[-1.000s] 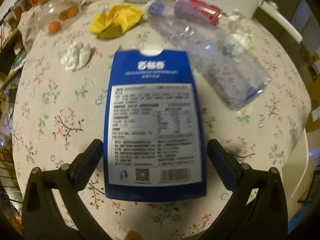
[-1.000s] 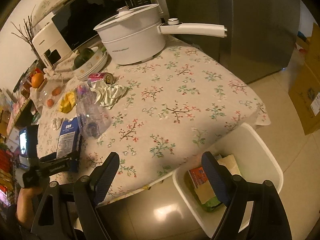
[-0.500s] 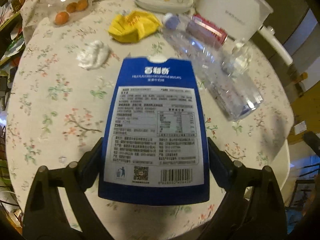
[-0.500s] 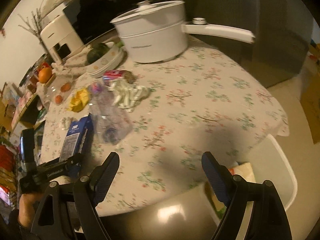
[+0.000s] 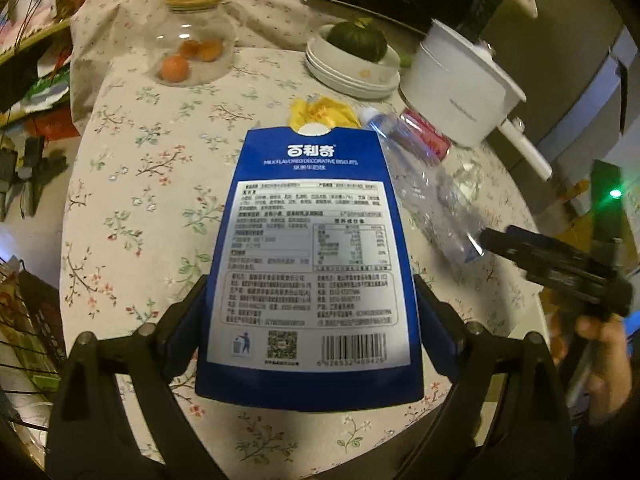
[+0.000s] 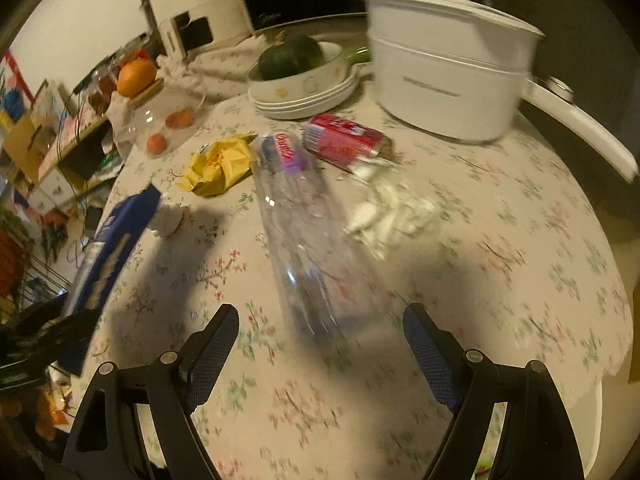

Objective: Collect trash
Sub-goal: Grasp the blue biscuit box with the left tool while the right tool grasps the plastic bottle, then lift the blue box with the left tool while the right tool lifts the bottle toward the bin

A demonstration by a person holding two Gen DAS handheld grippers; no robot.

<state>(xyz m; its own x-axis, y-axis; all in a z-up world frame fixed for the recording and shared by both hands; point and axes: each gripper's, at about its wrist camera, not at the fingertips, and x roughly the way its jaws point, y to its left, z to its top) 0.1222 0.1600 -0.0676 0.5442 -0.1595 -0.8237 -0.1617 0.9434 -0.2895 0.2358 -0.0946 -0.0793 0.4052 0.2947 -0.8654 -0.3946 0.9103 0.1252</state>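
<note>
Left wrist view: the left gripper [image 5: 310, 336] grasps a blue biscuit box [image 5: 312, 264], pads pressed on its two long side edges near the barcode end. Its jaws have just been closing onto the box, which sits between them. The box's long axis runs straight away from the tongs, label side facing the camera, and it appears lifted clear of the floral tablecloth [image 5: 132, 208]. Beyond its far end lies a yellow wrapper [image 5: 324, 114]. To the right, a clear plastic bottle [image 5: 424, 180] lies on its side, with a red can [image 5: 426, 140] beside its neck. The right gripper [image 5: 486, 240] enters from the table's right edge, fingertips close to the bottle's base.

Right wrist view: the right gripper [image 6: 320, 340] stands released, nothing between the pads. The plastic bottle [image 6: 308, 240] lies directly ahead, base toward the tongs, cap end away, long axis roughly in line with the fingers. Crumpled white wrapping [image 6: 388, 208] lies just right of it.

Judgement: the right hand is nearer the bottle; an end-on approach suits the grasp poorly, so some wrist turn seems needed.
</note>
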